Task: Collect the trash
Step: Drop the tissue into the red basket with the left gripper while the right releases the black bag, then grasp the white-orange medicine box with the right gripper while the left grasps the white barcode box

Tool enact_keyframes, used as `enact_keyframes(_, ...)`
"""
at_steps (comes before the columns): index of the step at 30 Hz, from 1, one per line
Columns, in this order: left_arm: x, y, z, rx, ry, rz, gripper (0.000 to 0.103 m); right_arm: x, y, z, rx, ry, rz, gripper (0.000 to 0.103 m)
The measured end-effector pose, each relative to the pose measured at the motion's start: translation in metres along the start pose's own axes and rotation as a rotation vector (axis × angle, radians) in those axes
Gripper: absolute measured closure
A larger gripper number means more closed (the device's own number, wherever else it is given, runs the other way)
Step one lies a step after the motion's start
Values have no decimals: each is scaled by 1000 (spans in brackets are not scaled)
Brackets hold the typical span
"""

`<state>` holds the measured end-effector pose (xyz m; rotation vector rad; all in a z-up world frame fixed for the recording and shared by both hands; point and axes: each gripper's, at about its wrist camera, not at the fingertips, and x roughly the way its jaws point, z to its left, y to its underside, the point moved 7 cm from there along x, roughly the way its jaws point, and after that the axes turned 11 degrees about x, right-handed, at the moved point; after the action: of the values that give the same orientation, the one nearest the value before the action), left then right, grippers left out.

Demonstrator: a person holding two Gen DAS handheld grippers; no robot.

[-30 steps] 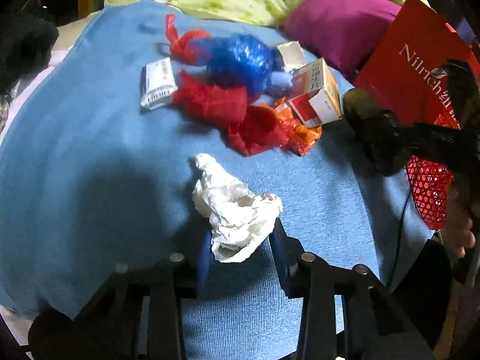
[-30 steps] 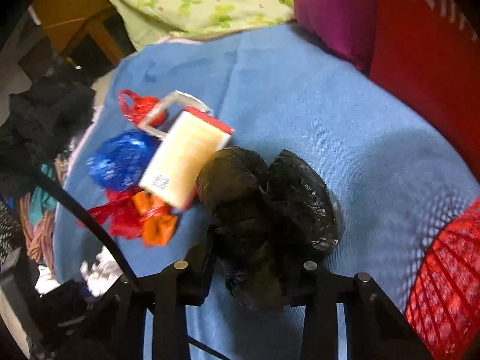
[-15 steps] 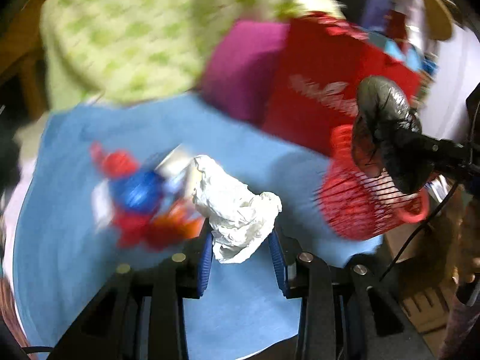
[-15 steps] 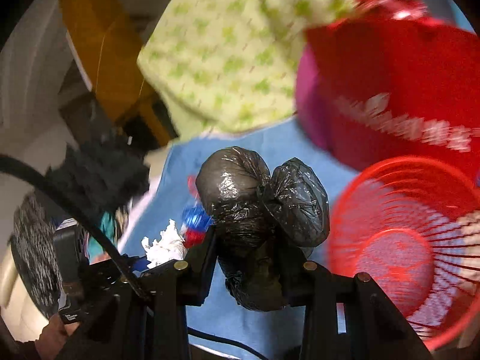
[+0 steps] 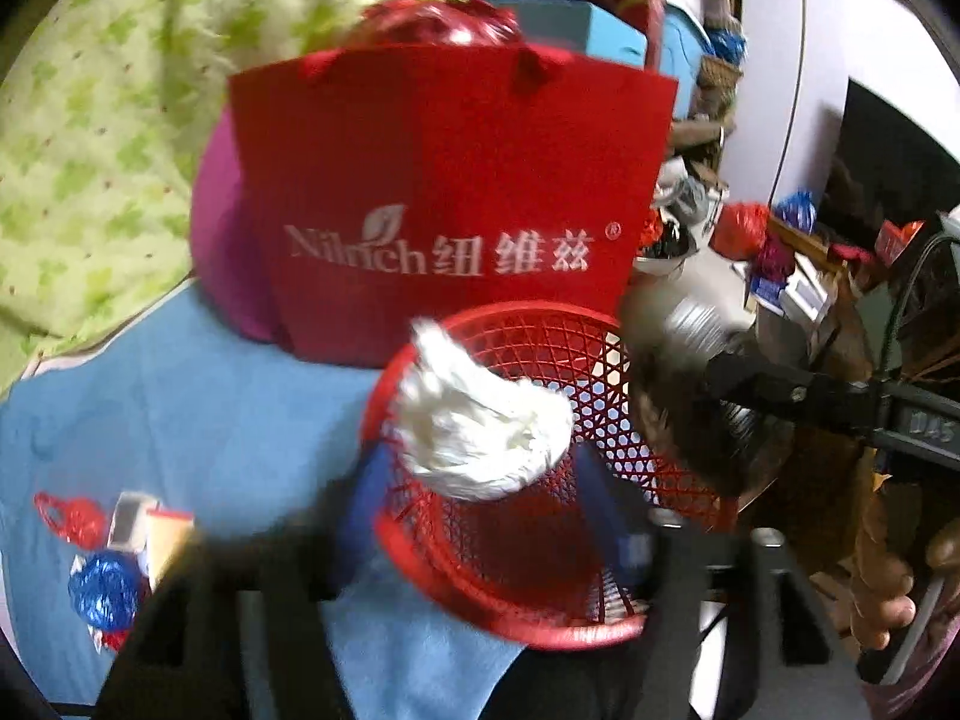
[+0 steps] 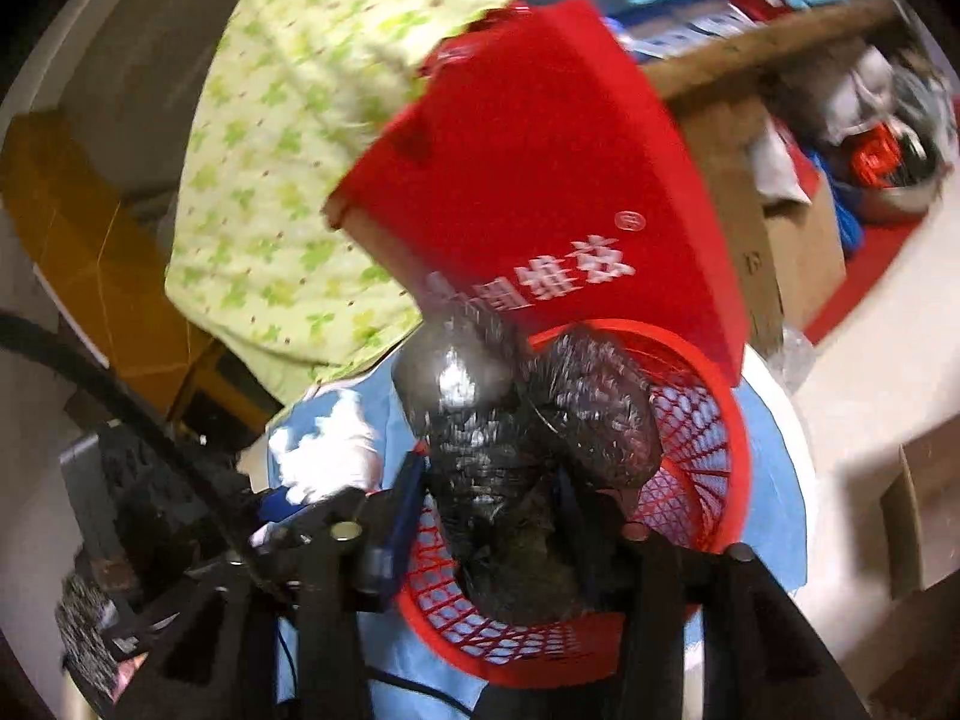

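Now each tool grips trash over the red basket (image 5: 600, 330), tissue (image 5: 480, 426) left, black bag (image 6: 516, 450) right, red bag (image 5: 444, 192) behind.

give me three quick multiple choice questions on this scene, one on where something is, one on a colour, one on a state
1. Where is the crumpled white tissue wad?
A. lying on the blue cloth
B. held over the red mesh plastic basket
C. inside the red paper bag

2. What colour is the knotted plastic bag in the right gripper?
A. black
B. blue
C. green

3. What state is the left gripper in?
A. open and empty
B. shut on a cardboard box
C. shut on the tissue wad

Answers:
1. B, the left wrist view shows the wad between the fingers with the basket's rim and mesh right behind it.
2. A, it is glossy black in the right wrist view.
3. C, the fingers flank the wad on both sides.
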<state>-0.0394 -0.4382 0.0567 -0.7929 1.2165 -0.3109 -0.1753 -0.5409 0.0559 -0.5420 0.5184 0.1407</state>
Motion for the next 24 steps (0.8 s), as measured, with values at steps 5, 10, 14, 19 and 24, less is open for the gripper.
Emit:
enact_keyframes(5, -6, 11, 12, -22, -29, 11, 34, -4, -6, -9, 33, -28, -30, 32)
enact_keyframes(10, -57, 45, 64, -97, -129, -40, 34, -15, 3, 31, -61, -115, -50, 32)
enact_keyframes(14, -105, 98, 128, -198, -278, -50, 34, -16, 22, 78, -160, -196, -27, 32)
enact_keyframes(19, -159, 193, 220, -404, -473, -3, 29, 17, 68, 148, -259, -291, 109, 32)
enact_keyframes(24, -171, 268, 268, -554, -539, 76, 28, 87, 126, 191, -293, -277, 278, 32)
